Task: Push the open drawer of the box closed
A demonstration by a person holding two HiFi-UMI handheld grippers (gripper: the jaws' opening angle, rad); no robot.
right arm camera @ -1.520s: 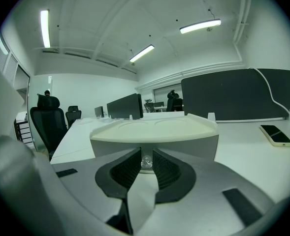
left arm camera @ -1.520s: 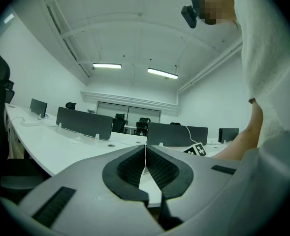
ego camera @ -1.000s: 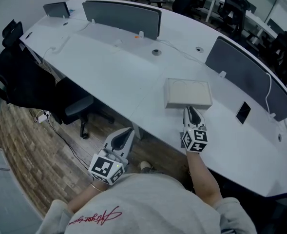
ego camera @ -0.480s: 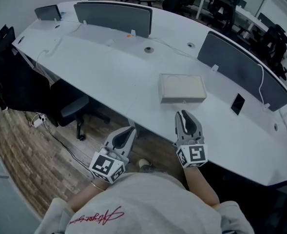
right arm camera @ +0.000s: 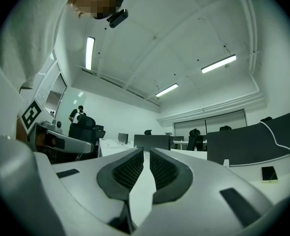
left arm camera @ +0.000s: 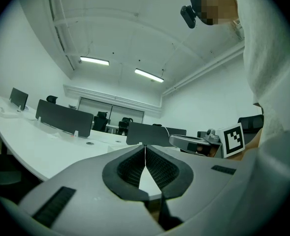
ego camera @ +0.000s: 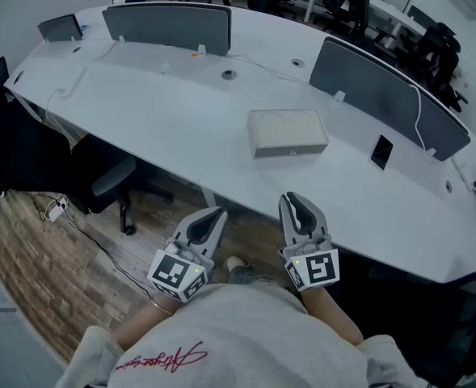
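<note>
The beige box lies on the white desk, and its drawer front looks flush with the box's near face. Both grippers hang off the desk's near edge, close to my body. My right gripper points at the box from well short of it, shut with only a thin slit between its tips and nothing held. To its left, over the floor, my left gripper is shut and empty. In the left gripper view the left gripper's tips touch. The right gripper view shows the right gripper aimed across the desk.
A dark phone lies right of the box. Grey divider screens stand along the desk's far side. A black office chair sits under the desk edge at left, with cables on the wooden floor.
The right gripper has pulled back from the box's front face, off the desk edge towards my body. The left gripper has stayed low by my side.
</note>
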